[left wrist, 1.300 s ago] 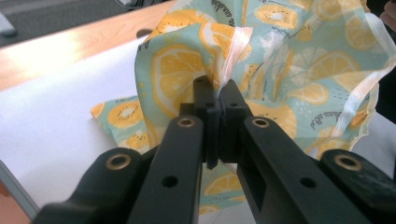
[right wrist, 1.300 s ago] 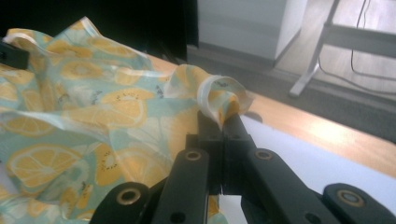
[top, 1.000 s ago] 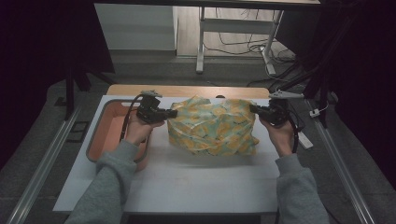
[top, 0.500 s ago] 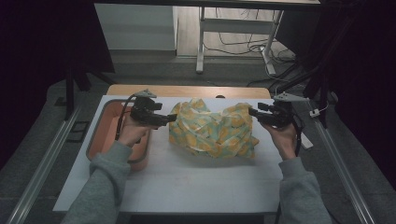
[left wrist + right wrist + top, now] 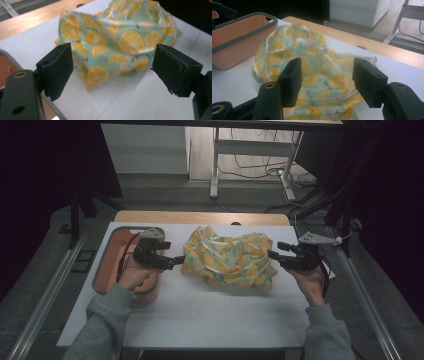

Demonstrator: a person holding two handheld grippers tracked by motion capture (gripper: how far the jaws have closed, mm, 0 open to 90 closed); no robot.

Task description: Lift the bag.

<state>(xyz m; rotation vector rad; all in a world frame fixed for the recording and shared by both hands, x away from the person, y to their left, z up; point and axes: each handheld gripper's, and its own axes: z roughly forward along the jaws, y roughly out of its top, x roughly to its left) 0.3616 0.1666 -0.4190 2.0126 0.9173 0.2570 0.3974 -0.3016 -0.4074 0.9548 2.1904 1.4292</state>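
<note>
A white table [image 5: 200, 315] carries a crumpled cloth [image 5: 230, 257] printed with orange slices, lying in a loose heap at the middle of the table toward its far edge. Left of it stands an orange bin [image 5: 107, 270] with a grey rim, close to the cloth but apart from it. The left gripper [image 5: 177, 261] sits over the bin's near right corner, pointing at the cloth's left edge, its jaws spread wide with nothing between them. The right gripper [image 5: 274, 251] is just off the cloth's right edge; its jaws have just been opening and stand apart, the pads clear of the fabric.
</note>
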